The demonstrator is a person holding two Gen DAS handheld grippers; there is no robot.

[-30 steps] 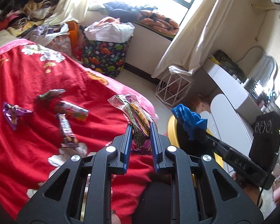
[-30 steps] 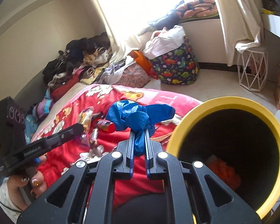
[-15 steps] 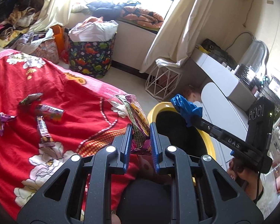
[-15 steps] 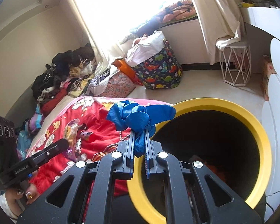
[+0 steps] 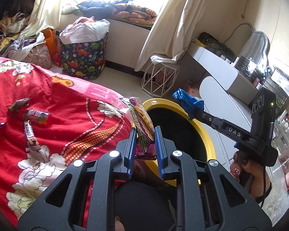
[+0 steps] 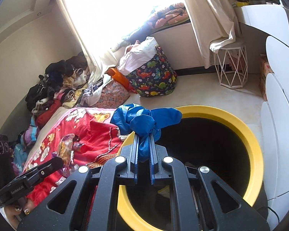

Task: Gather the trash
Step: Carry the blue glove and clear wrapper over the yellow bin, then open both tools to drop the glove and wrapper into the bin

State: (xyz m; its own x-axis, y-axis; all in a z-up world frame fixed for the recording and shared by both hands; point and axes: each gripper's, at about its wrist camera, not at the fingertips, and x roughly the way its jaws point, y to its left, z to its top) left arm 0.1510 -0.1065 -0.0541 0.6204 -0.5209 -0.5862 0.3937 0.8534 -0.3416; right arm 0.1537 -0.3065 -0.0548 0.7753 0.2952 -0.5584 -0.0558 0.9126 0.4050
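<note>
My left gripper [image 5: 144, 134] is shut on a yellow and purple snack wrapper [image 5: 142, 123], held upright at the near rim of the yellow bin [image 5: 208, 134]. My right gripper [image 6: 144, 136] is shut on a crumpled blue glove [image 6: 144, 119] above the left rim of the yellow bin [image 6: 252, 146], whose inside is dark with some trash at the bottom. In the left wrist view the blue glove [image 5: 188, 102] hangs over the bin's far rim. Several wrappers [image 5: 30, 132] lie on the red bedspread [image 5: 54, 100].
A dinosaur-print laundry bag [image 5: 84, 57] and a white wire stool [image 5: 159, 79] stand on the floor by the window. A white desk [image 5: 219, 67] is at the right. Clothes are piled at the far left [image 6: 54, 84].
Both grippers have moved from over the bed towards the yellow bin. The blue glove now hangs over the bin's opening and the wrapper is at its rim.
</note>
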